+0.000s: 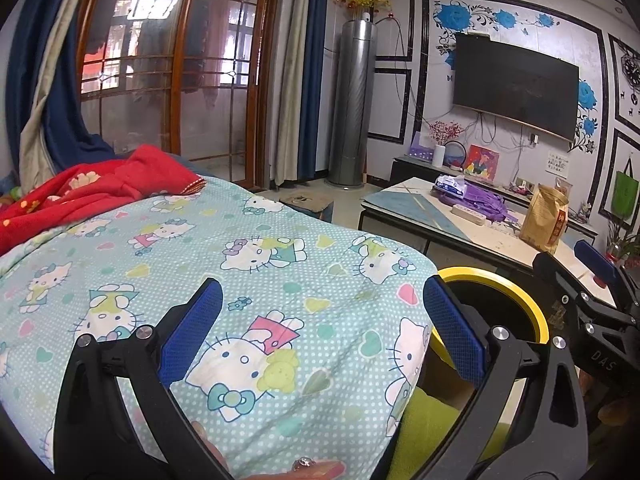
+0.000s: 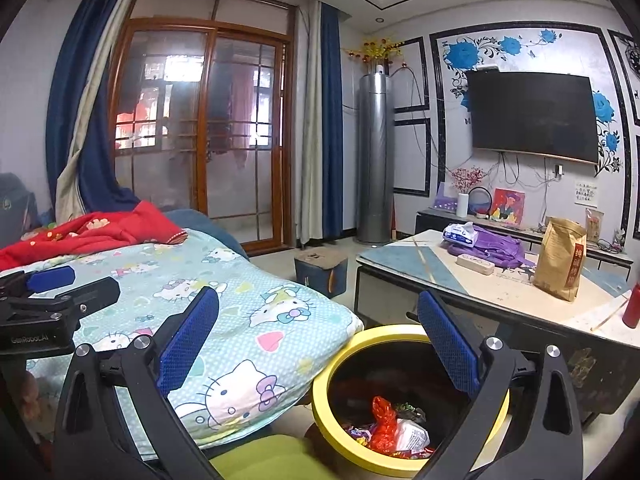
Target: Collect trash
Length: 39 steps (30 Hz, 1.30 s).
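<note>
A yellow-rimmed bin [image 2: 340,364] stands on the floor between the bed and the coffee table. It holds red, white and mixed wrappers [image 2: 394,432]. My right gripper [image 2: 318,344] is open and empty, held above the bin's near side. My left gripper [image 1: 322,328] is open and empty over the Hello Kitty quilt [image 1: 248,264]. The bin's rim [image 1: 508,284] shows at its right. The right gripper [image 1: 592,280] also shows at the right edge of the left wrist view, and the left gripper [image 2: 48,288] at the left edge of the right wrist view.
A coffee table [image 2: 500,296] carries a brown paper bag [image 2: 560,256], a purple cloth [image 2: 492,248], a tissue pack [image 2: 460,234], a power strip [image 2: 476,264] and a red bottle [image 2: 632,306]. A red blanket [image 2: 96,234] lies on the bed. A small stool [image 2: 320,268] stands on the floor.
</note>
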Available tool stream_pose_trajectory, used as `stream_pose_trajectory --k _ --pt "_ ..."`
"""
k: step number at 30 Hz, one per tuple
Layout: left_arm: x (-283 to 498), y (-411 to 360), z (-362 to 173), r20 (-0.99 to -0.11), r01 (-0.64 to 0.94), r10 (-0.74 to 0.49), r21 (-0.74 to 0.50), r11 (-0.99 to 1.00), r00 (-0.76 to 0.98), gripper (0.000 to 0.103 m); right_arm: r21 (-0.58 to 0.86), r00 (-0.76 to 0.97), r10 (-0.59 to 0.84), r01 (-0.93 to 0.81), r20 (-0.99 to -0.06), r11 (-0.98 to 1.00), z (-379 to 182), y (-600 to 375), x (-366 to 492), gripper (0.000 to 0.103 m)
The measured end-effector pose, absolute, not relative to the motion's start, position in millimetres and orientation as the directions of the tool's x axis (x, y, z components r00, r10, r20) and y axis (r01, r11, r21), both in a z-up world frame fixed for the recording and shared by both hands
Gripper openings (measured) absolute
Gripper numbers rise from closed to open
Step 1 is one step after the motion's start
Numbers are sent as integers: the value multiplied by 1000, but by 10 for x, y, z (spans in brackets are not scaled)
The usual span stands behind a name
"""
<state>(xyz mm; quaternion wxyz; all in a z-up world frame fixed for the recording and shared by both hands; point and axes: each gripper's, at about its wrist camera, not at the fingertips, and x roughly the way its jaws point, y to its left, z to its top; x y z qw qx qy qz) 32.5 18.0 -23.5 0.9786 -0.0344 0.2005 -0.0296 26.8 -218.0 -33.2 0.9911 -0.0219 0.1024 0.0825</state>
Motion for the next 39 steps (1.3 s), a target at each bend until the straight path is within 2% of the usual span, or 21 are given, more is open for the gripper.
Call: stream_pose_trajectory --k 39 --pt "321 179 -239 -390 47 -75 -81 996 918 92 -26 965 153 -162 -211 986 -342 -2192 277 97"
